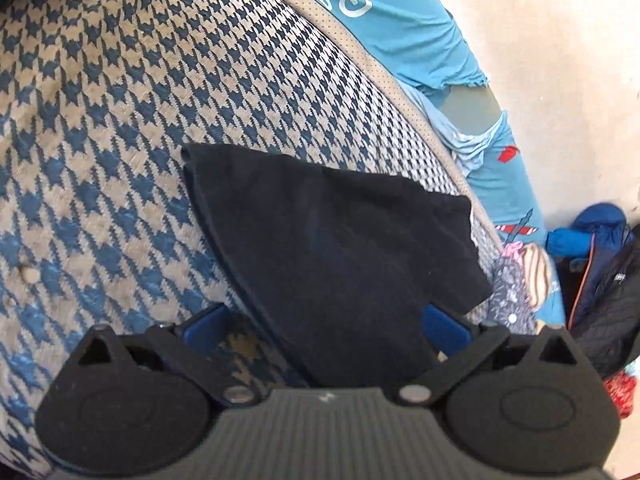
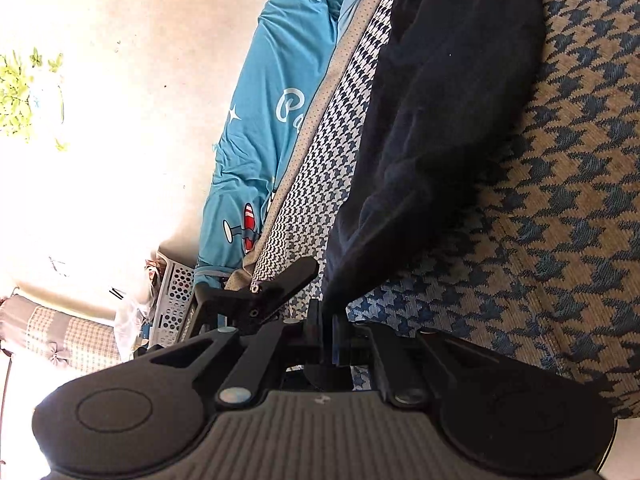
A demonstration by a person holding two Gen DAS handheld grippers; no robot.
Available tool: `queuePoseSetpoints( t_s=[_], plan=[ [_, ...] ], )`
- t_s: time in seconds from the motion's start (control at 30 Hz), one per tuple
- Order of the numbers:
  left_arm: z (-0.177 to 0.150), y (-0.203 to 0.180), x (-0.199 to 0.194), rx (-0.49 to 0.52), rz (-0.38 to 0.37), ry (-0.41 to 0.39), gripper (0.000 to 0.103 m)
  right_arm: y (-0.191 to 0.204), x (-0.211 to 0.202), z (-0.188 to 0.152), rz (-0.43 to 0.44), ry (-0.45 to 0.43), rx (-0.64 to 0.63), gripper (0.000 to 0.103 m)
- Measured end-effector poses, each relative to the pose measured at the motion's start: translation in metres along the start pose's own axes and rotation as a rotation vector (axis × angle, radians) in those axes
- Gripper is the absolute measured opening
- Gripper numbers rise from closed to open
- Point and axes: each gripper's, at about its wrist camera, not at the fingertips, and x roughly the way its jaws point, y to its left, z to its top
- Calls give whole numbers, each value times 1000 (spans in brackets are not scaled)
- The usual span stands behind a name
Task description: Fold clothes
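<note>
Dark navy garment lies on the houndstooth mattress, centre frame. Left gripper: jaws wide, straddling its near edge. Right gripper: jaws pinched on a corner (cloth runs up-frame, taut-ish).

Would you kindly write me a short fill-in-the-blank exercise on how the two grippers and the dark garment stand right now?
1. The right gripper has its jaws ____ on the dark navy fabric garment.
2. The left gripper has its jaws ____, with the garment's corner lying between them.
3. The garment rests on a blue-and-beige ____-patterned woven surface.

Missing words: shut; open; houndstooth
</note>
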Motion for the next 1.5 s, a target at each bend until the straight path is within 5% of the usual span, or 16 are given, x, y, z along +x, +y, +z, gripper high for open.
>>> queuePoseSetpoints(
  t_s=[0.2, 0.33, 0.53, 0.73, 0.93, 1.07, 1.17, 1.23, 1.5],
  plan=[
    [2, 6, 9, -63, -51, -25, 98, 0, -1, 0, 2, 1, 6, 7],
    [1, 2, 13, -22, -28, -19, 60, -1, -1, 1, -4, 7, 4, 7],
    [1, -9, 16, 75, 80, -62, 25, -4, 3, -3, -76, 31, -35, 7],
    [1, -13, 20, 116, 176, -76, 16, -11, 13, -11, -137, 57, -48, 13],
    [4, 1, 19, 52, 127, -82, 17, -22, 20, -14, -176, 53, -43, 23],
    [5, 1, 22, 55, 121, -96, 22, -19, 23, -16, -182, 49, -81, 23],
    [4, -4, 23, 70, 141, -116, 15, -17, 25, -18, -192, 57, -112, 7],
    [3, -5, 18, 88, 162, -136, 7, -16, 25, -19, -193, 58, -124, 7],
    [3, -11, -6, 170, 248, -231, 5, -7, 32, -28, -156, 80, -151, 6]
  ],
)
